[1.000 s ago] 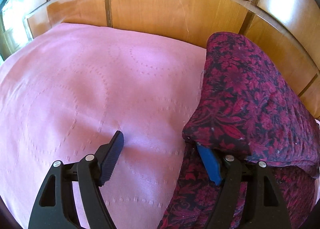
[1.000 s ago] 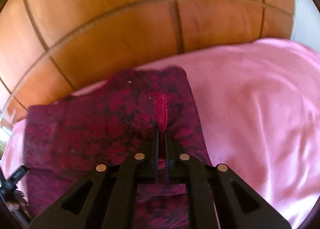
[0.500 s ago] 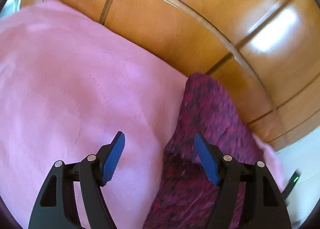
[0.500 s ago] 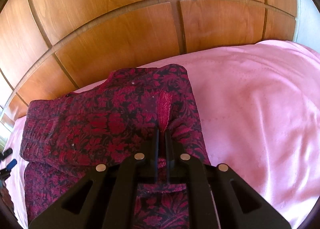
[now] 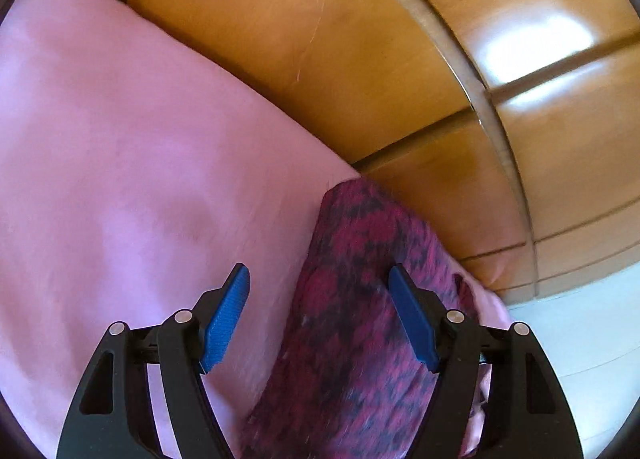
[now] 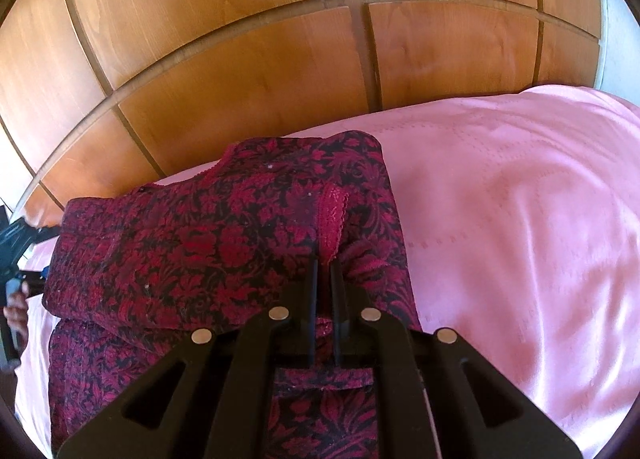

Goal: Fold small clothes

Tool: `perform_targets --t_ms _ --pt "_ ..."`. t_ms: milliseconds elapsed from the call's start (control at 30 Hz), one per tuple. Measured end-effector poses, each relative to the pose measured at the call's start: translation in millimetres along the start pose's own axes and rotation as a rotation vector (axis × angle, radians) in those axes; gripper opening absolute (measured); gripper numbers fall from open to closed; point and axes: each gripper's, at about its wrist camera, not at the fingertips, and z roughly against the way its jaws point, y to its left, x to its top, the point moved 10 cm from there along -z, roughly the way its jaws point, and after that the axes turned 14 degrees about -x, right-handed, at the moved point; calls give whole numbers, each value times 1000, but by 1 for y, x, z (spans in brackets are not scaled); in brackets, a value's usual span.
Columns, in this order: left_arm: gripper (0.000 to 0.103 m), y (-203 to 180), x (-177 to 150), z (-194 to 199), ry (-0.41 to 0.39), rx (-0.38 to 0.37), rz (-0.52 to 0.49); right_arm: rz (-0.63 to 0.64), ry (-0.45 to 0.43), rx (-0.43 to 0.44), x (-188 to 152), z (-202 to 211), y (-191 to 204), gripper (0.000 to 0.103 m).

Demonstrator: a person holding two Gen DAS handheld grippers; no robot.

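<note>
A dark red floral garment (image 6: pixel 208 243) lies folded on the pink bedspread (image 6: pixel 500 219), close to the headboard. My right gripper (image 6: pixel 325 265) is shut on a raised fold of it, just below a strip of red lace trim (image 6: pixel 332 215). In the left wrist view the same garment (image 5: pixel 352 339) runs blurred from the bottom edge up toward the headboard. My left gripper (image 5: pixel 318 273) is open above its near edge; the right blue pad (image 5: pixel 412 323) overlaps the cloth without pressing it. The left gripper (image 6: pixel 16 243) also shows at the far left of the right wrist view.
A wooden panelled headboard (image 5: pixel 360 59) rises right behind the bed. The pink bedspread (image 5: pixel 120 179) spreads wide to the left of the garment. A pale surface (image 5: pixel 580 339) lies past the bed's right edge. A hand (image 6: pixel 14 315) holds the left gripper.
My left gripper has swung and turned away from the folded edge where its right pad was tucked. It now looks along the garment toward the headboard. The right gripper has stayed put.
</note>
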Motion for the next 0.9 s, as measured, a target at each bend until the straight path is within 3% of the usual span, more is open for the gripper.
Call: perform_targets --t_ms 33,67,100,167,233,300,400,500,567,633,667,767,900 --pt "66 -1 2 -6 15 -27 23 3 -1 0 0 0 0 5" --pt "45 -4 2 -11 26 -43 26 5 -1 -1 1 0 1 5" --pt "33 -9 1 -15 40 -45 -2 9 0 -3 1 0 1 5" --pt "20 -16 1 -14 18 -10 -75 29 -15 -17 4 7 2 5" --pt "18 -28 -4 -5 -24 33 -168 47 -61 -21 9 24 4 4" --pt "18 -28 -11 0 -37 103 -231 59 -87 -29 11 39 2 4" --pt "17 -13 -26 -16 -7 273 -333 89 -40 -69 -2 25 -1 3" --pt "23 -8 -28 -25 -17 320 -342 99 -16 -92 -15 6 -1 4" --pt "45 -9 -24 -23 -29 369 -333 76 -10 -89 -13 6 0 4" --pt "54 -12 -22 -8 -71 418 -343 46 3 -66 -10 6 -2 7" --pt "54 -18 -23 1 -93 414 -357 33 10 -57 -9 7 -4 8" --pt "54 -36 -32 34 -167 398 -434 33 -28 -94 -2 22 -13 37" --pt "54 -65 -69 46 -164 334 -553 43 -118 -67 8 57 -1 41"
